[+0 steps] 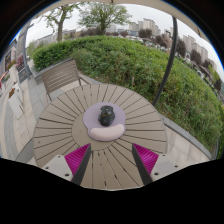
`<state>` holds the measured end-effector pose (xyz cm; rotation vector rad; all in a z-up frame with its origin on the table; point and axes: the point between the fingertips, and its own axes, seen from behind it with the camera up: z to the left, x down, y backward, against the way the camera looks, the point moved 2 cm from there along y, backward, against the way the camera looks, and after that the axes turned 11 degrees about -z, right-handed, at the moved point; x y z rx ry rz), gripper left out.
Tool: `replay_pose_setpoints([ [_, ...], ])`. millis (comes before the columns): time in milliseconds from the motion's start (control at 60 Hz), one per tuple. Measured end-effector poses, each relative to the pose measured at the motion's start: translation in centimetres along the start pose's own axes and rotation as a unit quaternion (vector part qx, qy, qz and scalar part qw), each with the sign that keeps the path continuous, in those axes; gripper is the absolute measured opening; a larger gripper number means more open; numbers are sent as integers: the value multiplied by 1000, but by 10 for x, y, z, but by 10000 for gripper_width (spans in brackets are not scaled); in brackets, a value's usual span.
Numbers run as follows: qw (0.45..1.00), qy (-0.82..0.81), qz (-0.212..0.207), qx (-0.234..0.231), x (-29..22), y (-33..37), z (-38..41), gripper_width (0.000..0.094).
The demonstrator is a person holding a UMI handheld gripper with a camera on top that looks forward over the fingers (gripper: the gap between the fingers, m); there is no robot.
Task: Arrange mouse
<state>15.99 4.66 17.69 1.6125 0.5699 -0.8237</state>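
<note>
A dark computer mouse (106, 115) lies on a pale lilac mouse pad with a wrist rest (105, 128), in the middle of a round slatted wooden table (60, 125). My gripper (111, 160) hovers above the table's near part, a short way back from the pad. Its two fingers with magenta pads (78, 158) are spread wide apart with nothing between them. The mouse sits beyond the fingers, roughly centred between them.
A wooden slatted chair (60, 75) stands behind the table to the left. More furniture (15, 95) shows further left. A long green hedge (130, 65) runs behind the table, with thin tree trunks (170, 60) and buildings beyond.
</note>
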Motion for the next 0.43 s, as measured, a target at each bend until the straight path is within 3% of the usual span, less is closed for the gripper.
replay_pose_setpoints([
  [167, 1000, -15, -12, 3, 17, 51, -2, 844],
  [433, 999, -19, -29, 5, 18, 61, -7, 846],
])
